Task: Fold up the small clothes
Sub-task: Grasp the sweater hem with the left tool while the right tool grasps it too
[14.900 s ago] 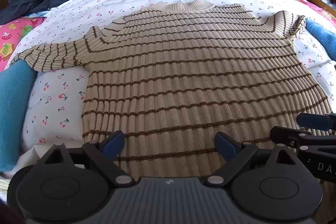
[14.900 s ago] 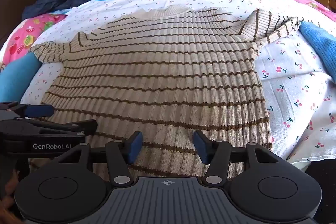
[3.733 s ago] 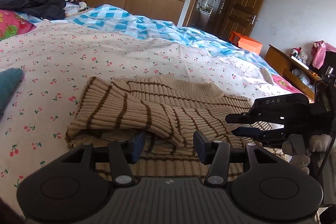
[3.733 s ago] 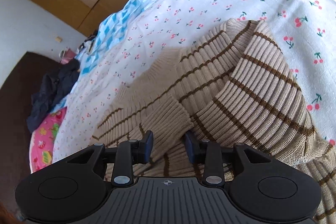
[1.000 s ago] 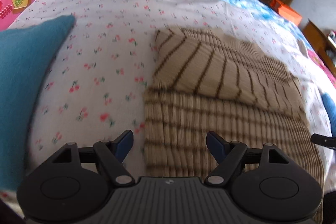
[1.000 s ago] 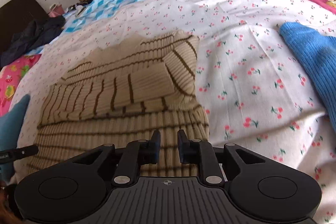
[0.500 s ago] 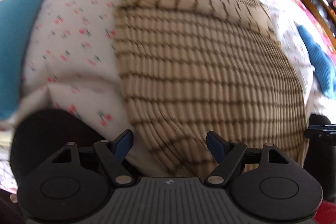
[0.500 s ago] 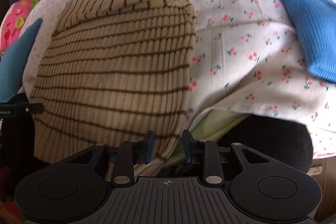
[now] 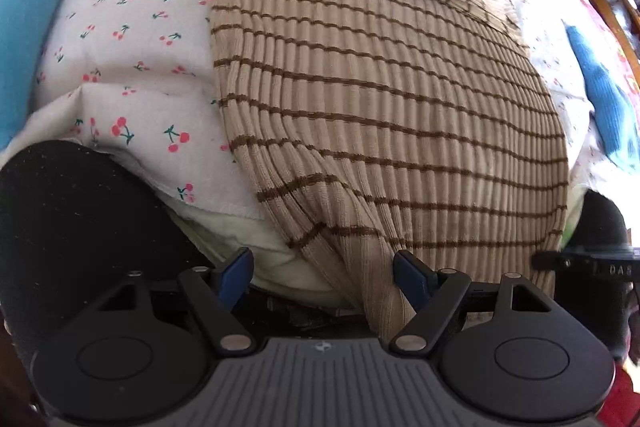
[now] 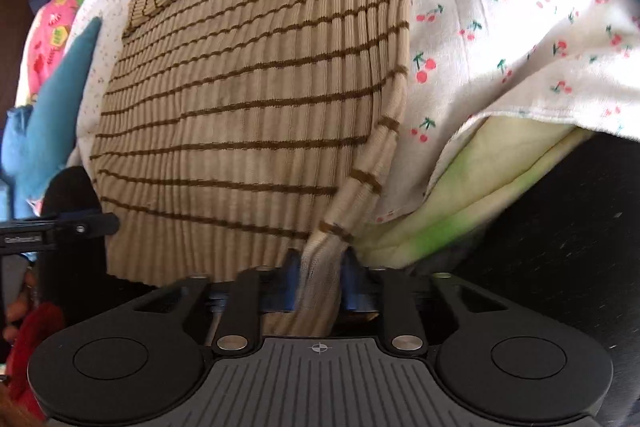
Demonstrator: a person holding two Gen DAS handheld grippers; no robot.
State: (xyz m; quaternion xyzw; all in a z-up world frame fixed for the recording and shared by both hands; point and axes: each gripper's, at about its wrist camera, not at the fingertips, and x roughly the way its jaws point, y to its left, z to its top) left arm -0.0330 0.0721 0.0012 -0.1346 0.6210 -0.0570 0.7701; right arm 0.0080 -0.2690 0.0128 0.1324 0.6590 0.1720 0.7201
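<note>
Right wrist view alone shows the right gripper (image 10: 318,281) fingers pinching the hem corner of the beige brown-striped ribbed sweater (image 10: 248,87), which lies on the cherry-print bed sheet (image 10: 500,27) with sleeves folded in. Left wrist view shows the left gripper (image 9: 326,277) fingers spread around the opposite hem corner.

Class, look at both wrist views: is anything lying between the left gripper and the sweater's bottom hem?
Nothing visible. The left gripper is open right at the hem of the sweater, while the right gripper is shut on the hem's other corner.
</note>
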